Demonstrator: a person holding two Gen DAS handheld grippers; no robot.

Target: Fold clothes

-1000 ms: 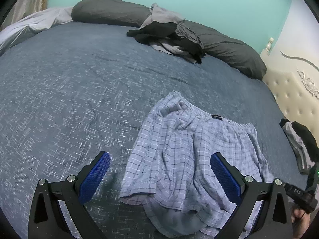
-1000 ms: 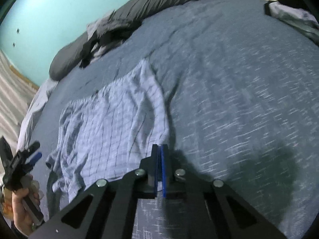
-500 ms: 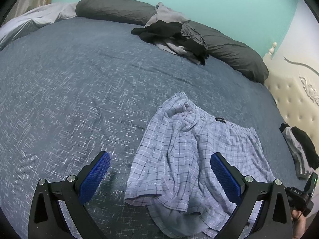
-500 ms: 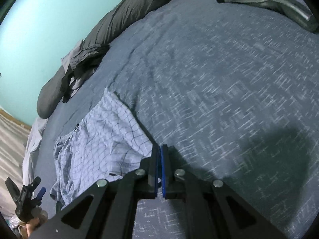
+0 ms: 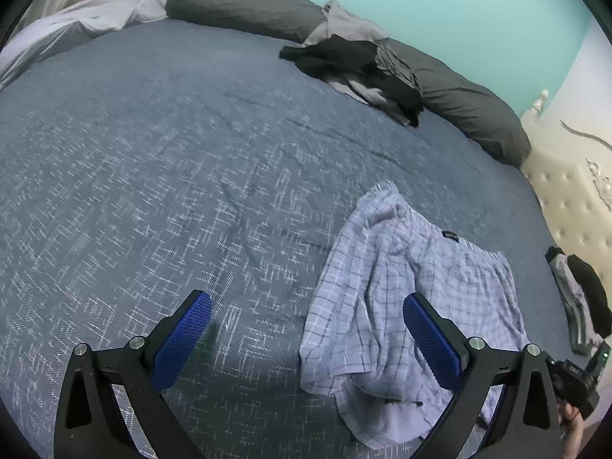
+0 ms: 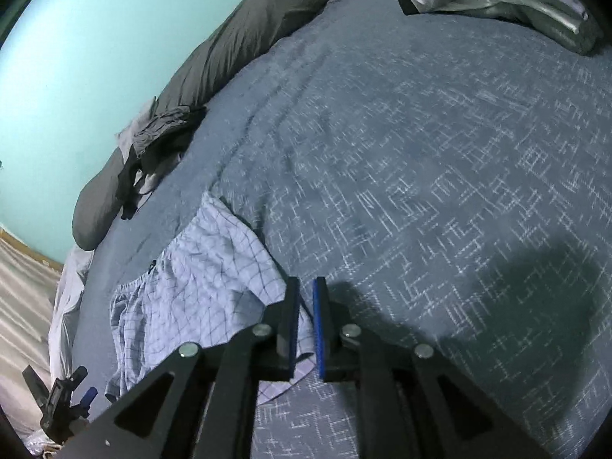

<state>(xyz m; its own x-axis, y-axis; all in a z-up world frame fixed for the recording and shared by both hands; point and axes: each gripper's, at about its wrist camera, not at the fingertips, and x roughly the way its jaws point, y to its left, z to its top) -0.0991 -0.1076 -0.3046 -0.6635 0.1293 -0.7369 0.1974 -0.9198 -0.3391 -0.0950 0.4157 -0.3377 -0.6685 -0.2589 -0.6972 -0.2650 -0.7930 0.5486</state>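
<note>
Right hand-held gripper [image 6: 305, 317] opening, jaws barely parted, over plaid shorts' [image 6: 199, 267] corner.

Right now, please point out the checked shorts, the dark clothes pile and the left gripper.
checked shorts [image 5: 428, 290]: left wrist view, middle of fabric.
dark clothes pile [image 5: 355, 65]: left wrist view, black top garment.
left gripper [image 5: 306, 336]: left wrist view, midway between fingertips.

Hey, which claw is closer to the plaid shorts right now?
Right. The right claw is at the edge of the plaid shorts, jaws opening with fabric in the narrow gap. The left claw hangs open, one pad over them.
</note>
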